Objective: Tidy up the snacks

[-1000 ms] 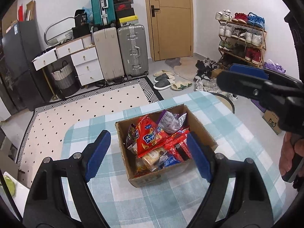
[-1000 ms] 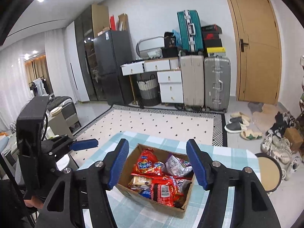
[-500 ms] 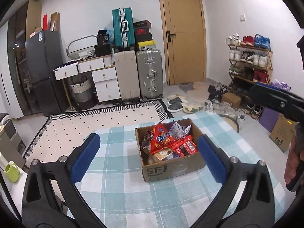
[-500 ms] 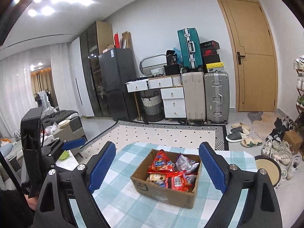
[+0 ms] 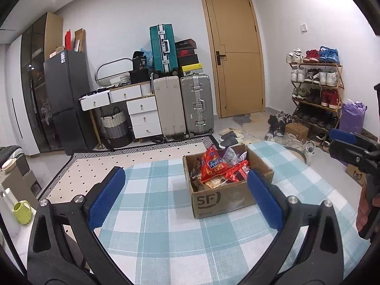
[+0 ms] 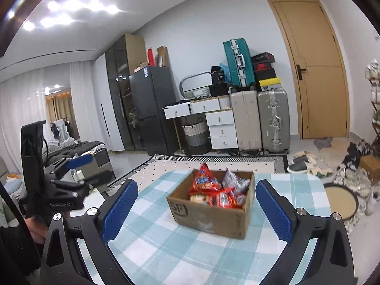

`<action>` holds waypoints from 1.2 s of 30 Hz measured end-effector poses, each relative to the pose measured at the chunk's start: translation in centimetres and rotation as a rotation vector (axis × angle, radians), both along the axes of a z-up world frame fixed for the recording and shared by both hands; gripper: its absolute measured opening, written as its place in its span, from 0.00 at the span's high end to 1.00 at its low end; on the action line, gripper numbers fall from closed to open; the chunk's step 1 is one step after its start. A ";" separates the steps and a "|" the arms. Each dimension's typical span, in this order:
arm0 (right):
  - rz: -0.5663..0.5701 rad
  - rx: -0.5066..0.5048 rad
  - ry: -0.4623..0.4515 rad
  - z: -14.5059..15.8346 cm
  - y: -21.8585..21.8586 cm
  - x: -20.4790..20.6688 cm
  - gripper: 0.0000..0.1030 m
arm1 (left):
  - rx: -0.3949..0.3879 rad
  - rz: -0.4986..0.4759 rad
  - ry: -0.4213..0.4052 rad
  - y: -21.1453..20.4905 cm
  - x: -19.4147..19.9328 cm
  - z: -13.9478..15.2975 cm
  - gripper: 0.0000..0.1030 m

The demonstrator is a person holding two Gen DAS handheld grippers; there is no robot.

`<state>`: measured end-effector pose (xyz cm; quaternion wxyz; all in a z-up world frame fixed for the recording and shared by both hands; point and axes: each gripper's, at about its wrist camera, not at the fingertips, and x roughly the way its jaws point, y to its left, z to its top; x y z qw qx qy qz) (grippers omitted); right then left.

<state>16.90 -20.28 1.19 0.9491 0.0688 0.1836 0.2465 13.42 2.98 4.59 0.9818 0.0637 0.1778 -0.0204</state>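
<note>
We've got the cardboard box (image 5: 226, 190) of snacks (image 5: 218, 168) sitting on the checked tablecloth (image 5: 154, 213), toward the far right part of the table in the left wrist view, nothing held in either tool. Left gripper (image 5: 185, 197) has its fingers wide apart and empty; right gripper (image 6: 197, 210) is opening, nearly at full spread, nothing between the fingers, box well beyond the tips. Judging by the layout, we're either done packing or resetting for another pick. If we go back in, we'd better come over the open top, pick one packet sticking up, like the red bag (image 6: 204, 180), and clamp its upper edge rather than the heap, since crinkly foil slips and drags neighbours out. We keep the other tool ready to steady the box wall; light cardboard will slide on cloth. Versus a second ago: both grippers have pulled back from the box, which framed it closely then, and both sets of fingers have spread. The box looks unmoved.
</note>
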 end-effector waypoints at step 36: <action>-0.139 -0.043 0.107 -14.5 -1.4 0.5 0.01 | -0.141 0.149 0.094 5.3 6.9 -19.5 0.01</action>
